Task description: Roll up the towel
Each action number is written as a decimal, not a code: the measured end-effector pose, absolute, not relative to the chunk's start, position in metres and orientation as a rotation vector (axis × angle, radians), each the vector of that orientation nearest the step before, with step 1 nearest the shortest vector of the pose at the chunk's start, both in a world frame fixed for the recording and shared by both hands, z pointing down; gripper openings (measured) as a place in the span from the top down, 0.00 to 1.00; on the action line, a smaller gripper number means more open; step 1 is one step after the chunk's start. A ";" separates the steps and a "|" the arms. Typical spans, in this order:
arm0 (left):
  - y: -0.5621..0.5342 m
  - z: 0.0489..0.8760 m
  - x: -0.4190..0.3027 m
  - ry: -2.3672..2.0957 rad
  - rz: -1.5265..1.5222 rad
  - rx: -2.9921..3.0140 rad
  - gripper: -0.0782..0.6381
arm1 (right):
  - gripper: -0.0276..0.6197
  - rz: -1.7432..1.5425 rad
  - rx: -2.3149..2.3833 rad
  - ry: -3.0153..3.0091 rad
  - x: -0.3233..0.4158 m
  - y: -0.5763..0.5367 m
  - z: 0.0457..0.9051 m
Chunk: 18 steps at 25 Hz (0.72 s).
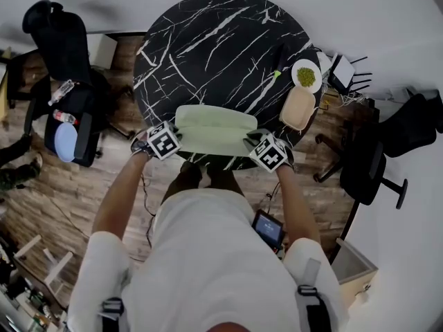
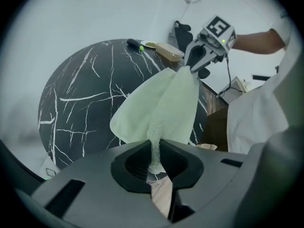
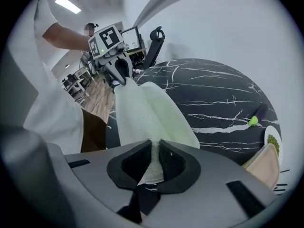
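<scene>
A pale green towel (image 1: 213, 130) is stretched between my two grippers over the near edge of the round black marble table (image 1: 221, 54). My left gripper (image 1: 172, 135) is shut on the towel's left corner, and in the left gripper view the cloth (image 2: 164, 106) runs out of the jaws (image 2: 155, 161) toward the other gripper (image 2: 199, 63). My right gripper (image 1: 257, 145) is shut on the right corner; in the right gripper view the towel (image 3: 149, 115) leaves its jaws (image 3: 154, 163) and sags toward the left gripper (image 3: 118, 70).
On the table's right side stand a white plate of green food (image 1: 306, 75), a tan board (image 1: 297, 107) and a small green-tipped object (image 1: 277, 73). Office chairs (image 1: 384, 154) flank the table, with a dark chair holding bottles (image 1: 69, 109) on the left.
</scene>
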<state>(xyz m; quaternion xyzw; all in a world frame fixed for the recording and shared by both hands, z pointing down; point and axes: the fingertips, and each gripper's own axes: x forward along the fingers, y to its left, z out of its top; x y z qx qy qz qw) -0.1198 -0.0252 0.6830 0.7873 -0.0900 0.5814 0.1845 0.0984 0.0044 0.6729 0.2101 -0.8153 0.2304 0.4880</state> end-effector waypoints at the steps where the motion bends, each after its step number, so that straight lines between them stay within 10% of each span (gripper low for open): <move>1: -0.029 0.686 -0.118 -0.258 1.642 2.219 0.83 | 0.90 0.568 0.519 -1.977 0.099 0.002 0.676; 18: -0.061 0.660 -0.158 -0.795 1.406 2.265 0.67 | 0.76 0.336 0.776 -1.979 0.133 0.015 0.649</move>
